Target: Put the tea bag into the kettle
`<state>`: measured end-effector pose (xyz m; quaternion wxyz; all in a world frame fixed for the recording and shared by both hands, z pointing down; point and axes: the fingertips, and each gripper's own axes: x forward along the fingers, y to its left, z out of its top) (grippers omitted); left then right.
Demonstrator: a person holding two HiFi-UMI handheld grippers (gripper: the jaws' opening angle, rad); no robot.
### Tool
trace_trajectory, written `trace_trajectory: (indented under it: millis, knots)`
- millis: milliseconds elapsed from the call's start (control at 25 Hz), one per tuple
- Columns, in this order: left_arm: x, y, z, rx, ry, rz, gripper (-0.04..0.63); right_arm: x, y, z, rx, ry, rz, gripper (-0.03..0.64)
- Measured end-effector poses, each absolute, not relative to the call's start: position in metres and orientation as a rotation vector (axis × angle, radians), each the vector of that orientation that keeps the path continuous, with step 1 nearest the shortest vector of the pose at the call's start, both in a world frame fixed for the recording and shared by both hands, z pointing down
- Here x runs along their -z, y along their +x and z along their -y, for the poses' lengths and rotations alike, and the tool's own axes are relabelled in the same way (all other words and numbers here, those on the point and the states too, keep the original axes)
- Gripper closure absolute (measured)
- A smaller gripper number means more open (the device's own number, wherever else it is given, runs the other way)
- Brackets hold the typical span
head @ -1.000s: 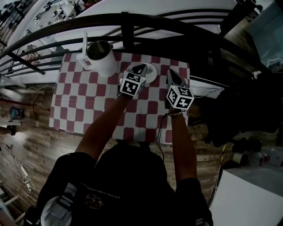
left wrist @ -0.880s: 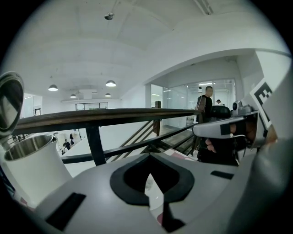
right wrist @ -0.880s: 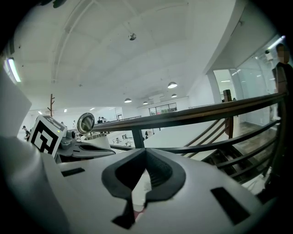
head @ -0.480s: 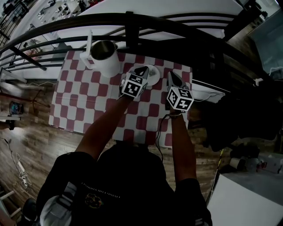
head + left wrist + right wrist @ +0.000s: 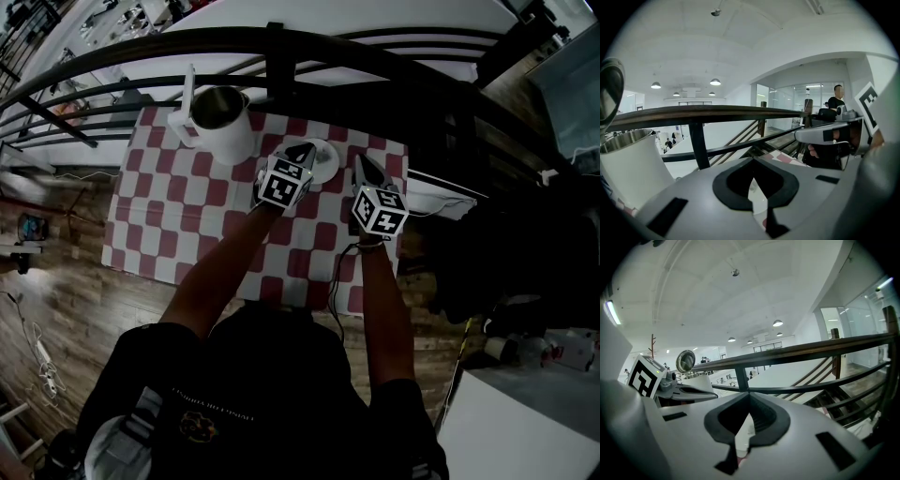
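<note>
— Nothing on the table (image 5: pixel 159 216) has moved since a second ago. Where is the tea bag?
— I can't make it out. It probably lies on the saucer (image 5: pixel 324 164), hidden under the left gripper (image 5: pixel 298 148). That gripper's jaws are together, but I can't tell whether they pinch the bag.
— And the kettle (image 5: pixel 230 136)?
— It stands upright with its lid up, left of the saucer and a little farther off, so the carry runs that way. The left gripper is nearer. The right gripper (image 5: pixel 363 159), jaws also together, waits just right of the saucer

A dark railing (image 5: pixel 731 111) borders the wood floor (image 5: pixel 66 309) under round ceiling lamps (image 5: pixel 715 82)
</note>
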<state>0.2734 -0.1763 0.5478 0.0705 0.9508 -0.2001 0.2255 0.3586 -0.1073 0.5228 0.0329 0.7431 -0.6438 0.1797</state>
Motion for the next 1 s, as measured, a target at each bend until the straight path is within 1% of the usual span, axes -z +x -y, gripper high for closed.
trace_trajectory:
  millis: [400,600,640,680,1000]
  knots:
    - [-0.556,0.272,0.183,-0.697,2.832,0.611,0.592,-0.53,0.359,0.114,-0.573,2.274,1.981,0.606]
    - [-0.576,0.274,0.179,-0.803,2.815,0.554,0.591,-0.536,0.359,0.116,-0.589,2.269,1.977,0.606]
    - [-0.581,0.275,0.177,-0.806,2.793,0.529,0.483,-0.538,0.359,0.116,-0.594,2.269,1.975,0.606]
    - [-0.586,0.276,0.175,-0.803,2.766,0.506,0.456,-0.539,0.36,0.116,-0.598,2.269,1.973,0.606]
    - [-0.604,0.279,0.172,-0.854,2.714,0.459,0.454,-0.546,0.367,0.117,-0.617,2.274,1.958,0.606]
